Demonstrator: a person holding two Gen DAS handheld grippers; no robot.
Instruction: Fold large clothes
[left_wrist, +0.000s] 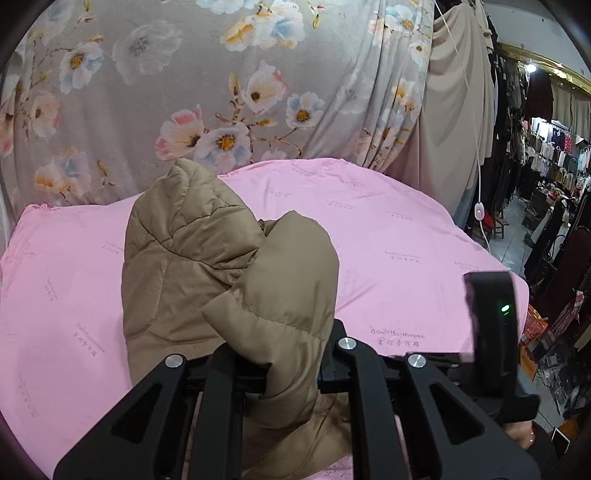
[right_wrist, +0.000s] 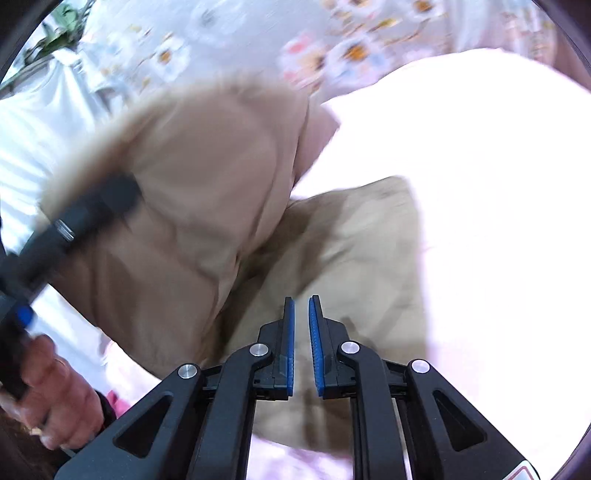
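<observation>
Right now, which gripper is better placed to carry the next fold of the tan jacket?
Left. The left gripper is already shut on a fold of the tan puffer jacket, lifted off the pink sheet. The right gripper holds nothing; its blue pads stand slightly apart above the fabric.

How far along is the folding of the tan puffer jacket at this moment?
Mid-fold. Done: part of the tan puffer jacket already lies bunched on the pink sheet. In hand: the left gripper is clamped on a padded section held up off the sheet; the right gripper holds nothing, jaws slightly apart. Left: laying that section down and squaring the bundle.
</observation>
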